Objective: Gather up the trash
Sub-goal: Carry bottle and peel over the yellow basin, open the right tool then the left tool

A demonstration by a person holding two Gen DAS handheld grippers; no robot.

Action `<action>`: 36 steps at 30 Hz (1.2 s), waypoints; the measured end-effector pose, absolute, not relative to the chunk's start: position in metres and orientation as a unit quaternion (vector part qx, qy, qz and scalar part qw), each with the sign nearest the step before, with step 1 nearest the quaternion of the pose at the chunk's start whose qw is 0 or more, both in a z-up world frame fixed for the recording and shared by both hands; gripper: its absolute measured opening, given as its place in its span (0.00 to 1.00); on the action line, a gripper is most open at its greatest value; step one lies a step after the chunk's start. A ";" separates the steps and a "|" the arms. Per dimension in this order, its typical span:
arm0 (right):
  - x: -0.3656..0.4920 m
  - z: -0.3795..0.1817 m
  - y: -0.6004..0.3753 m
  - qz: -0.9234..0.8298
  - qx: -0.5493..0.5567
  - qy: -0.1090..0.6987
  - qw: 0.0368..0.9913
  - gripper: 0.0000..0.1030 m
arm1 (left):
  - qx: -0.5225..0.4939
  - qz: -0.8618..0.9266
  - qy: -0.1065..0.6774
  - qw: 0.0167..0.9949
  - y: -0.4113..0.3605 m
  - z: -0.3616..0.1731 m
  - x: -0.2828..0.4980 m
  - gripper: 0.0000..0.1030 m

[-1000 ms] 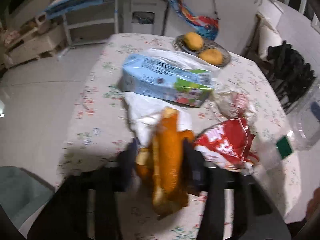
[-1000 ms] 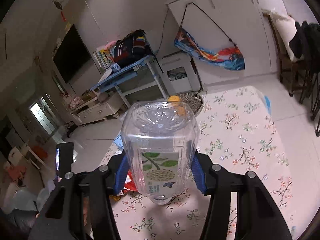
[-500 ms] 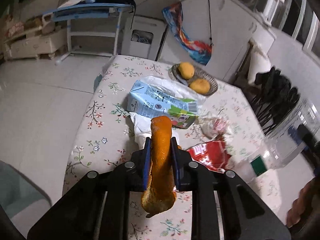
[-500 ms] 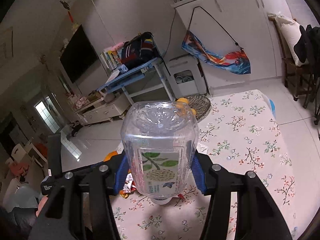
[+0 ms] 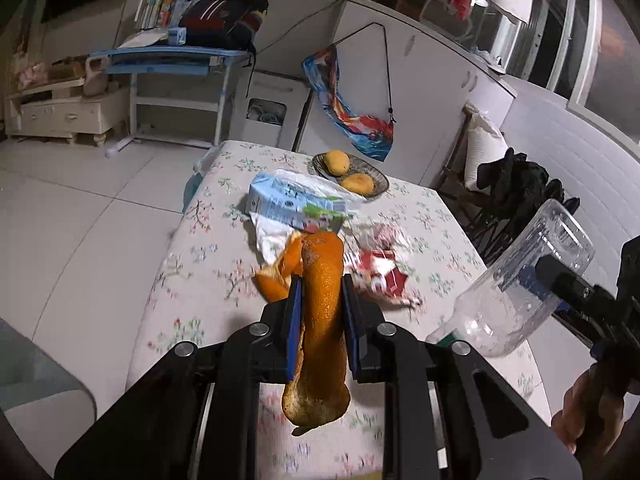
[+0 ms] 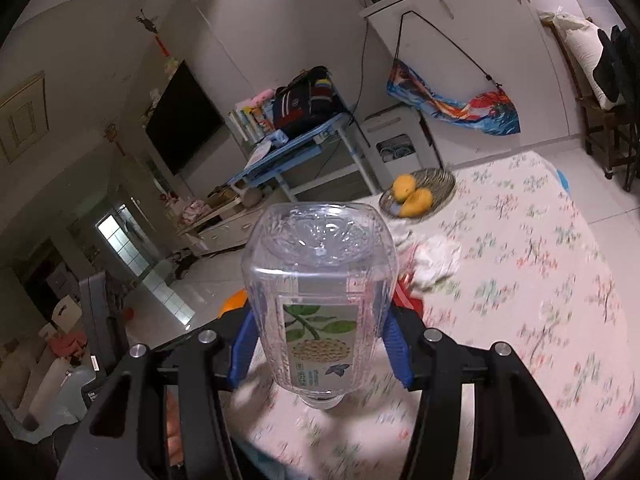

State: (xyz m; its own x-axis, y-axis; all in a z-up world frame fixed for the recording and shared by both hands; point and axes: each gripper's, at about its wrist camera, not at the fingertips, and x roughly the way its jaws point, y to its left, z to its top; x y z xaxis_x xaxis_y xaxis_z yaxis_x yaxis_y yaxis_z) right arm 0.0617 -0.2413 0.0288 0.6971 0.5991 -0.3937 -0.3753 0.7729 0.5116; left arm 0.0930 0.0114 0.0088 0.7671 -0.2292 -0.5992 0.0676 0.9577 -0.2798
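My left gripper (image 5: 320,292) is shut on an orange peel (image 5: 320,320) and holds it above the near end of the floral table (image 5: 200,264). My right gripper (image 6: 318,324) is shut on a clear empty plastic bottle (image 6: 320,280), held upside down above the table; the bottle also shows in the left wrist view (image 5: 516,292). On the table lie a blue milk carton (image 5: 292,204), a white plastic bag (image 5: 272,236), a red wrapper (image 5: 380,276) and a crumpled clear wrapper (image 5: 384,236).
A wicker dish with two mangoes (image 5: 350,174) stands at the table's far end, also in the right wrist view (image 6: 416,196). A blue desk (image 5: 168,60), white cabinets (image 5: 420,80) and a chair with dark clothes (image 5: 516,184) surround the table.
My left gripper has lifted the orange peel off the table and pulled back. My right gripper has kept the bottle and shifted towards the table's near side.
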 end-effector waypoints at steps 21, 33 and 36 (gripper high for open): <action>-0.038 -0.042 -0.185 0.288 0.118 0.418 0.854 0.53 | -0.115 -0.081 0.329 0.934 0.014 0.004 0.011 0.18; -0.036 -0.088 -0.157 0.260 0.050 0.488 0.831 0.53 | -0.104 -0.088 0.323 0.936 0.010 0.002 -0.024 0.18; -0.034 -0.096 -0.155 0.253 0.043 0.501 0.827 0.53 | -0.104 -0.089 0.322 0.937 0.008 0.002 -0.028 0.18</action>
State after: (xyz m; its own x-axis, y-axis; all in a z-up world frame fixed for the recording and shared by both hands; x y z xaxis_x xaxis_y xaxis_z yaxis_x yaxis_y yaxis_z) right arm -0.0344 -0.1550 -0.0960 0.3701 0.4612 -0.8065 -0.3747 0.8684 0.3247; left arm -0.0280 0.0083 0.0024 0.7764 -0.2342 -0.5851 0.1008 0.9626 -0.2516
